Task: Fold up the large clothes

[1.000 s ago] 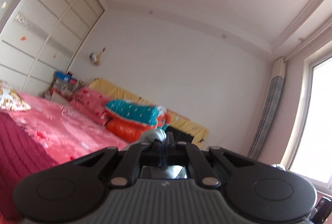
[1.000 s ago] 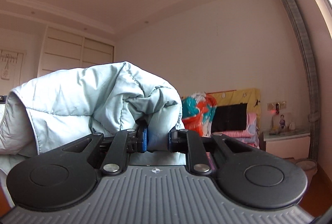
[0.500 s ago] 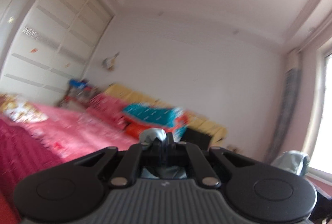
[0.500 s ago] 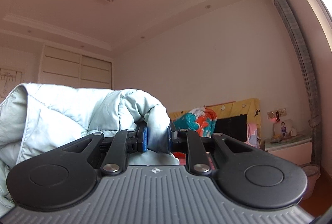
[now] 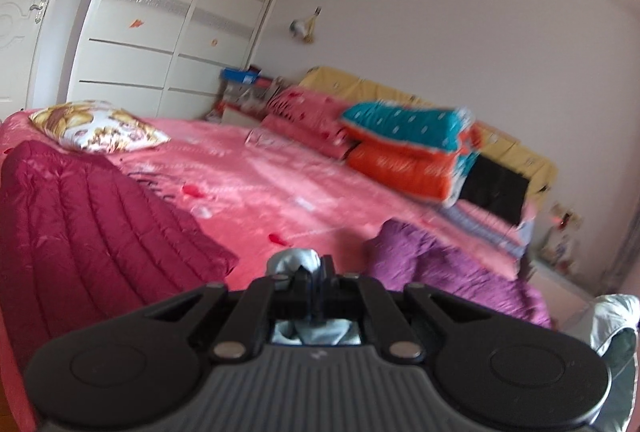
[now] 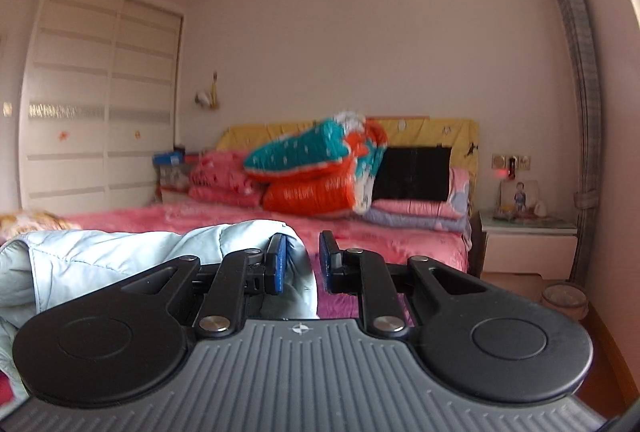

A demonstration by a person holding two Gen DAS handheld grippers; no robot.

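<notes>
A pale blue padded jacket point(image 6: 100, 256) hangs bunched to the left of my right gripper point(image 6: 301, 264), over the pink bed point(image 6: 400, 240). The right gripper's blue pads are shut on a fold of the jacket. In the left wrist view my left gripper point(image 5: 310, 274) is shut on a small bunch of the same pale fabric point(image 5: 294, 258), low over the bed point(image 5: 280, 184). Another part of the pale jacket point(image 5: 612, 316) shows at the lower right edge of that view.
A maroon quilted coat point(image 5: 80, 212) lies on the bed's near left and a purple garment point(image 5: 440, 264) on its near right. A floral pillow point(image 5: 96, 126) and stacked quilts point(image 5: 408, 148) lie further back. A nightstand point(image 6: 528, 240) stands right of the bed, and a white wardrobe point(image 5: 168, 24) stands at the left.
Both grippers have come down and tipped toward the bed: the ceiling has left both views. The jacket has sunk from a high bulge to low at the right gripper's left.
</notes>
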